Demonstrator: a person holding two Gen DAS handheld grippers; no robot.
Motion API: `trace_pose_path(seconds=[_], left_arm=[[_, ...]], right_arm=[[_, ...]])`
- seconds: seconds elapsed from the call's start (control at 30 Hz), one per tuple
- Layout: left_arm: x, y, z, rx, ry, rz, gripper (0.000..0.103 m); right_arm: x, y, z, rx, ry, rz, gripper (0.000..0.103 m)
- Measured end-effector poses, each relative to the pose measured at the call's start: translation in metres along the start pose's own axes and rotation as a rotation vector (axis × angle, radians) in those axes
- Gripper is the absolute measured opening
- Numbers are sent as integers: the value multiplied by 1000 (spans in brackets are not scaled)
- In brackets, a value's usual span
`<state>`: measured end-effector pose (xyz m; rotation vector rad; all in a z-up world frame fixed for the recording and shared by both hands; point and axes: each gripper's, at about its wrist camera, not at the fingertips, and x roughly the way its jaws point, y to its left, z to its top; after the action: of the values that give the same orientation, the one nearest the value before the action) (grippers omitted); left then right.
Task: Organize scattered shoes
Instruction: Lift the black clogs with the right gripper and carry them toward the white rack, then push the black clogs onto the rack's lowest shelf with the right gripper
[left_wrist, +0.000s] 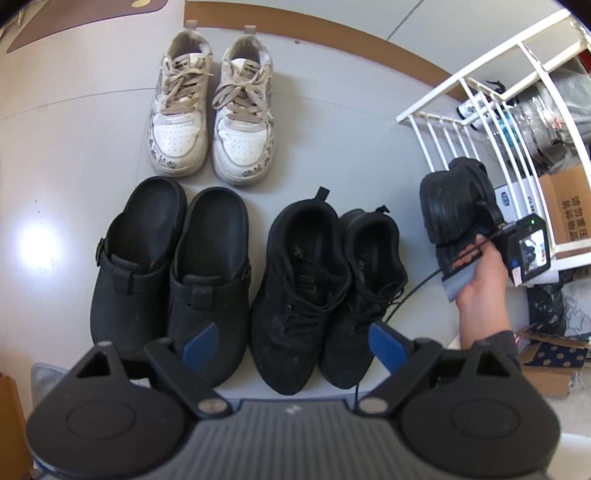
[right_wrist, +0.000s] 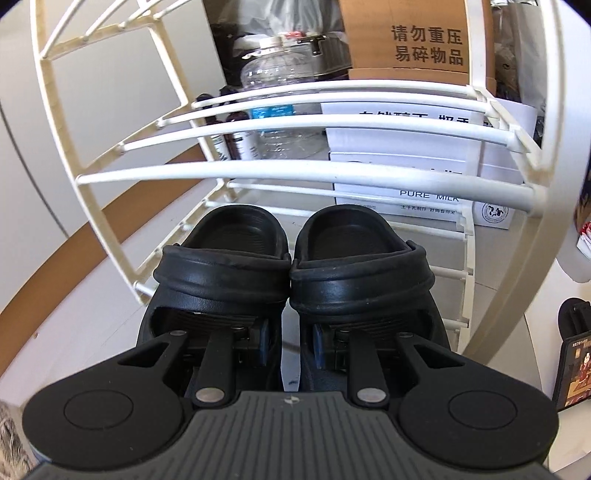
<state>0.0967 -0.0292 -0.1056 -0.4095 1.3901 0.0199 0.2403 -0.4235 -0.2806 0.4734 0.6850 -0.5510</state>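
Note:
My left gripper (left_wrist: 291, 341) is open and empty, hovering above three pairs on the grey floor: white sneakers (left_wrist: 214, 114) at the back, black clogs (left_wrist: 170, 273) front left, black lace-up sneakers (left_wrist: 325, 291) front right. My right gripper (right_wrist: 290, 345) is shut on a pair of black slide sandals (right_wrist: 291, 273), pinching their inner sides together in front of the white shoe rack (right_wrist: 295, 177), at its lowest shelf. In the left wrist view the right gripper (left_wrist: 480, 236) holds the sandals (left_wrist: 454, 206) up beside the rack (left_wrist: 476, 122).
Behind the rack stand a plastic water jug (right_wrist: 273, 85), a cardboard box (right_wrist: 417, 37) and white milk cartons (right_wrist: 424, 177). Boxes and bags (left_wrist: 550, 354) lie on the floor at right. A brown baseboard (left_wrist: 332, 40) runs along the wall.

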Motion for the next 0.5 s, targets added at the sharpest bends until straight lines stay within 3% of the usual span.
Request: trace_pose_path(seconds=[0.5], left_arm=[[18,11,0,-24,56,18,91]], right_arm=[[44,-7,23,91,-61,-133,26]])
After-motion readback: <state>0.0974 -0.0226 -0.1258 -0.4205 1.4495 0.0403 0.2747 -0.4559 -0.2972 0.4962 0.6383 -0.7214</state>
